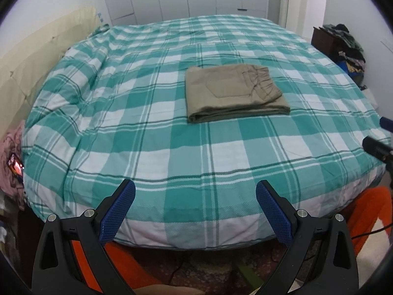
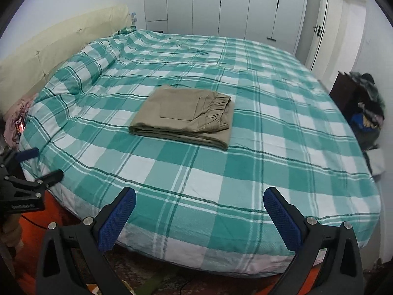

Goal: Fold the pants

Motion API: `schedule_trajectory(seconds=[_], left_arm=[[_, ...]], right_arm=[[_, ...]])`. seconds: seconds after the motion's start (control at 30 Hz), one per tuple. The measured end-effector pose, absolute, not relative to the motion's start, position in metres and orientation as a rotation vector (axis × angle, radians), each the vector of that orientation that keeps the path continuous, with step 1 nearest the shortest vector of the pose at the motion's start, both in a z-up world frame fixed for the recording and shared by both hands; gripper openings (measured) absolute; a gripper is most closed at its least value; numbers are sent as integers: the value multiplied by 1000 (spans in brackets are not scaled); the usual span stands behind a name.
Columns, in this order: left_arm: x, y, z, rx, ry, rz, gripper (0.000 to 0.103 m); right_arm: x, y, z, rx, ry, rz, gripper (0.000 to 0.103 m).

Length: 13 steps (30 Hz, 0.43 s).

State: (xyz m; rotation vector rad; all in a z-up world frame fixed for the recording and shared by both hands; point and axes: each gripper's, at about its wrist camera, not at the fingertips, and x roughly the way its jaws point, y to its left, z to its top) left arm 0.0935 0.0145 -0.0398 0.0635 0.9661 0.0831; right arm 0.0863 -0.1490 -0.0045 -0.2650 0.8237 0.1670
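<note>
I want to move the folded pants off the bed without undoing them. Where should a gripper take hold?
Probably grip the pants at the thick folded edge facing the grippers, coming in low from the near side of the bed. All layers stack there, so one pinch holds the bundle; the waistband end at the right is looser and bunched.

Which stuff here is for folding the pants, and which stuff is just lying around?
For the job:
pants, already folded on the bed
left gripper, open
right gripper, open

Just lying around:
clothes pile by the wall
pink cloth beside the bed
headboard
wardrobe
</note>
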Motion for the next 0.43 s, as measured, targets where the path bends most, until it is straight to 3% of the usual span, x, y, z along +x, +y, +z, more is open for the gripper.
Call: schedule_trajectory(seconds=[0.43], left_arm=[[86, 6, -34, 66, 937, 91, 99]], right_arm=[[85, -154, -13, -231, 840, 165, 103]])
